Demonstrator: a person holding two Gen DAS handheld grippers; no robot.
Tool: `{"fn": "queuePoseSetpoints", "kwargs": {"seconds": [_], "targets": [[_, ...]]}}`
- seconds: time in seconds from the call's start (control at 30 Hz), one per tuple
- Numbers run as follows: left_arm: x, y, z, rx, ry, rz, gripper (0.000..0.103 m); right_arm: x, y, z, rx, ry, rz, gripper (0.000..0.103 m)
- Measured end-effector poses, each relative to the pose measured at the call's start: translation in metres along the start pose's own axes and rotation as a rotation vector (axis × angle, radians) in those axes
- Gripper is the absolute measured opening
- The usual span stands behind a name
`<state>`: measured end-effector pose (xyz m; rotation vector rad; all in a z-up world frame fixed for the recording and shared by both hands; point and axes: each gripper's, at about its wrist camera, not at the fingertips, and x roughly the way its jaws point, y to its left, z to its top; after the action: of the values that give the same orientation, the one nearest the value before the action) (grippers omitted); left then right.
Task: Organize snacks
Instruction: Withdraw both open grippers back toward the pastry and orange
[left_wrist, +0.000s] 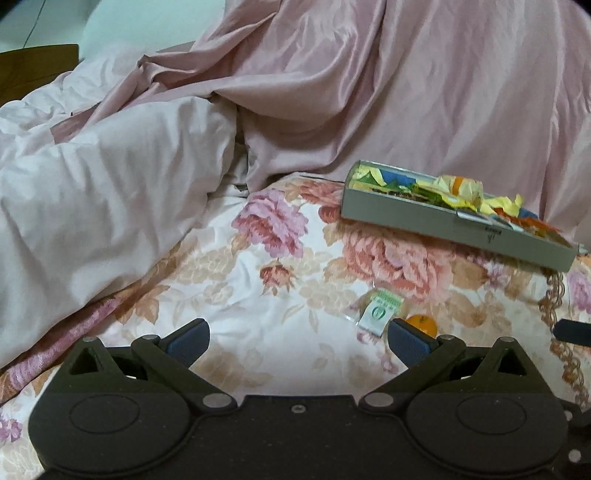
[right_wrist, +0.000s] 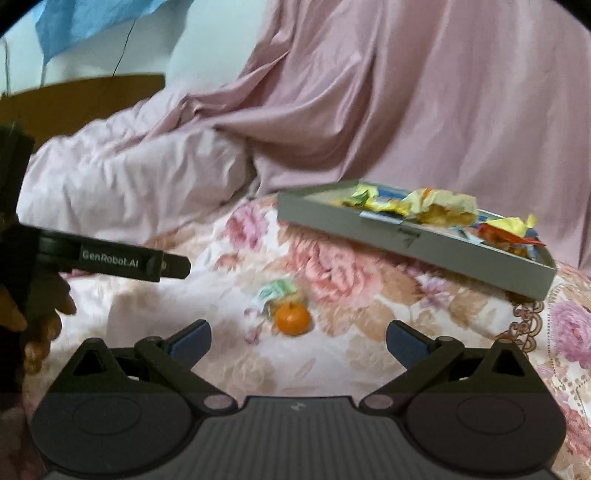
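Observation:
A shallow grey box (left_wrist: 424, 218) holding several wrapped snacks lies on the floral bedspread, at the right in both views (right_wrist: 369, 225). A small orange fruit (right_wrist: 292, 318) and a clear packet with a green label (right_wrist: 279, 291) lie loose in front of it. In the left wrist view the packet (left_wrist: 378, 312) sits just ahead of the right fingertip, which partly hides the fruit (left_wrist: 423, 323). My left gripper (left_wrist: 297, 341) is open and empty. My right gripper (right_wrist: 297, 341) is open and empty, just short of the fruit.
A rumpled pink duvet (left_wrist: 110, 192) and a mauve sheet (right_wrist: 406, 110) pile up behind and to the left. A wooden headboard (right_wrist: 74, 99) stands at the back left. The left gripper's body (right_wrist: 122, 260) shows at the left of the right wrist view.

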<state>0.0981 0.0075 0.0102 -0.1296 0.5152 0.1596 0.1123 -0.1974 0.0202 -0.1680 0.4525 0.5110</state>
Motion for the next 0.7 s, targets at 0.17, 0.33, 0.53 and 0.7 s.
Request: {"fn": "queuePoseSetpoints", "kwargs": {"seconds": [0.17, 0.33, 0.53, 0.7], "targets": [[0.005, 0.004, -0.007, 0.023, 0.014, -0.017, 0.102, 0.009, -0.003, -0.003, 0.028, 0.057, -0.010, 0.103], [0.013, 0.004, -0.011, 0.039, 0.036, -0.027, 0.102, 0.017, -0.008, -0.003, 0.053, 0.088, -0.019, 0.103], [0.022, 0.002, -0.011, 0.046, 0.054, -0.027, 0.102, 0.028, -0.005, -0.002, 0.022, 0.126, -0.033, 0.103], [0.030, 0.001, -0.006, 0.040, 0.071, -0.028, 0.102, 0.035, -0.005, 0.002, -0.015, 0.130, -0.034, 0.103]]}}
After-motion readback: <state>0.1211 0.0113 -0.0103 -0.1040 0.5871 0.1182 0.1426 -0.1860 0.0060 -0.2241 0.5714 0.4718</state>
